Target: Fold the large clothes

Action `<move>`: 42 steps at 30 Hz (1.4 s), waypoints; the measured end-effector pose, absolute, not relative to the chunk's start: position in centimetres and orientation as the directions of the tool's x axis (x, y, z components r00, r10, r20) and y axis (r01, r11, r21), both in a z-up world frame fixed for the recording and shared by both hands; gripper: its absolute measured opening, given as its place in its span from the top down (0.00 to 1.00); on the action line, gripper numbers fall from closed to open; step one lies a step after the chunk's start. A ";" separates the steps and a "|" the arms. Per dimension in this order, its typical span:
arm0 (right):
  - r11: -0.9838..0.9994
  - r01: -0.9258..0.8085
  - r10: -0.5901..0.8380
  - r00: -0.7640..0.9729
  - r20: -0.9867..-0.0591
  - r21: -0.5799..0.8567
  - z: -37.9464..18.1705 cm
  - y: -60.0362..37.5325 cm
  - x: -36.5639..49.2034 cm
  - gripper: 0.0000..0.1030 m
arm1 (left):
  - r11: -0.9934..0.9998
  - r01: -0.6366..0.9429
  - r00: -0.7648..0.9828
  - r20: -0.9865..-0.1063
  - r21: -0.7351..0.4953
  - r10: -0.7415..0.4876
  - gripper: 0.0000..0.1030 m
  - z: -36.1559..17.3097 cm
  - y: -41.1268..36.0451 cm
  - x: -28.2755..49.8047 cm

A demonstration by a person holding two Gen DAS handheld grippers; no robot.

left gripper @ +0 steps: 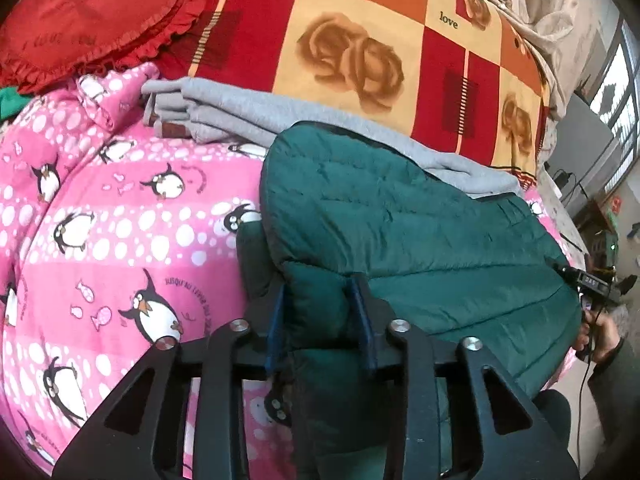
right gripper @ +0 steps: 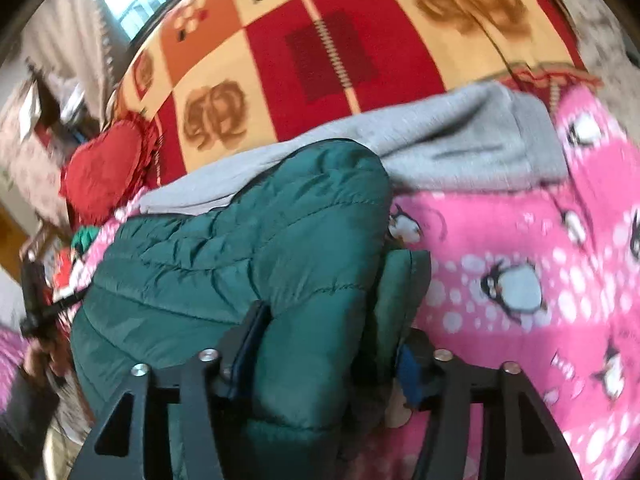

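A dark green quilted jacket lies folded on a pink penguin-print quilt. My left gripper holds a puffy fold at the jacket's near left corner, with the fabric filling the gap between its fingers. In the right wrist view, the jacket has a thick fold between the fingers of my right gripper. The left finger touches the fabric, and the blue pad of the right finger stands off it. That view is motion-blurred.
A folded grey garment lies just behind the jacket. Beyond it is a red, orange and cream checked blanket. A red heart-shaped pillow sits at the far left. A hand shows at the right edge. Room furniture stands beyond the bed.
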State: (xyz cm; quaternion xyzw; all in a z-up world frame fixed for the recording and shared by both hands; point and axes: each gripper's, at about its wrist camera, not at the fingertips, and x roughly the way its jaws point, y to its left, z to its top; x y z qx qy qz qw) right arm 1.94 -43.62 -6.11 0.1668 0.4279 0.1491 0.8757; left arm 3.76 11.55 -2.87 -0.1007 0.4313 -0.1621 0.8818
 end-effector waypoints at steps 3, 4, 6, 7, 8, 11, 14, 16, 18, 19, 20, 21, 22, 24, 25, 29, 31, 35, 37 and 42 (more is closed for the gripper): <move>0.905 -0.077 0.382 0.579 -0.720 0.419 -5.8 -43.4 1.5 0.37 | 0.929 0.148 0.579 -0.731 -0.340 -0.360 0.39 -3.7 12.4 3.7; 0.907 -0.072 0.378 0.578 -0.724 0.415 -5.7 -43.3 1.4 0.35 | 0.927 0.136 0.580 -0.730 -0.349 -0.360 0.32 -3.9 12.8 3.9; 0.910 -0.072 0.372 0.575 -0.728 0.409 -5.9 -43.1 1.2 0.32 | 0.901 0.113 0.570 -0.715 -0.419 -0.404 0.29 -5.0 13.7 4.2; 0.909 -0.070 0.374 0.573 -0.729 0.411 -6.1 -43.0 1.2 0.30 | 0.890 0.107 0.559 -0.713 -0.443 -0.423 0.25 -5.4 14.0 4.5; 0.904 -0.061 0.380 0.567 -0.730 0.423 -6.5 -43.0 1.2 0.26 | 0.883 0.104 0.552 -0.711 -0.458 -0.434 0.19 -5.7 14.3 4.7; 0.873 -0.010 0.417 0.535 -0.735 0.488 -8.2 -43.4 1.7 0.21 | 0.842 0.122 0.511 -0.694 -0.525 -0.507 0.15 -6.8 14.7 5.9; 0.855 -0.009 0.440 0.540 -0.717 0.518 -8.7 -43.5 1.5 0.21 | 0.794 0.182 0.496 -0.643 -0.580 -0.584 0.15 -7.3 15.0 6.9; 0.856 -0.023 0.446 0.537 -0.716 0.516 -8.7 -43.4 1.5 0.21 | 0.763 0.236 0.480 -0.611 -0.602 -0.630 0.23 -7.3 14.7 7.5; 0.861 -0.070 0.458 0.540 -0.706 0.505 -8.2 -43.0 1.4 0.26 | 0.737 0.272 0.471 -0.582 -0.619 -0.663 0.50 -7.2 14.0 7.6; 0.867 -0.089 0.453 0.551 -0.701 0.490 -7.9 -42.7 1.2 0.34 | 0.743 0.281 0.479 -0.583 -0.607 -0.657 0.65 -6.9 13.7 7.5; 0.869 -0.096 0.451 0.555 -0.699 0.485 -7.6 -42.5 1.0 0.40 | 0.752 0.293 0.486 -0.586 -0.590 -0.649 0.71 -6.5 13.3 7.4; 0.867 -0.100 0.455 0.558 -0.695 0.487 -7.5 -42.4 0.9 0.43 | 0.771 0.298 0.503 -0.593 -0.564 -0.628 0.72 -5.8 13.1 7.1; 0.865 -0.105 0.460 0.561 -0.689 0.491 -7.2 -42.2 0.7 0.47 | 0.774 0.294 0.513 -0.590 -0.561 -0.623 0.75 -5.3 13.3 7.1; 0.862 -0.123 0.469 0.558 -0.684 0.491 -6.8 -41.3 0.5 0.49 | 0.771 0.285 0.547 -0.564 -0.569 -0.618 0.77 -3.8 14.6 7.0; 0.865 -0.150 0.475 0.550 -0.687 0.479 -6.6 -40.3 0.5 0.49 | 0.769 0.287 0.551 -0.558 -0.572 -0.620 0.77 -3.5 15.2 7.0; 0.888 -0.148 0.439 0.555 -0.706 0.436 -7.0 -39.0 1.8 0.38 | 0.809 0.241 0.540 -0.618 -0.536 -0.571 0.73 -4.6 16.5 7.0; 0.864 -0.087 0.461 0.535 -0.708 0.496 -7.4 -39.9 2.3 0.34 | 0.819 0.216 0.544 -0.631 -0.532 -0.554 0.63 -5.0 16.9 6.7; 0.894 -0.029 0.390 0.543 -0.744 0.448 -4.6 -41.0 1.8 0.34 | 0.835 0.182 0.549 -0.651 -0.520 -0.525 0.58 -3.7 17.7 6.3; 0.918 0.024 0.298 0.617 -0.728 0.396 -1.9 -42.0 1.3 0.33 | 0.885 0.189 0.602 -0.662 -0.425 -0.446 0.58 -1.4 18.0 5.8; 0.970 0.041 0.150 0.670 -0.727 0.238 2.0 -37.9 2.4 0.33 | 0.925 0.135 0.757 -0.565 -0.356 -0.328 0.34 3.8 17.0 5.9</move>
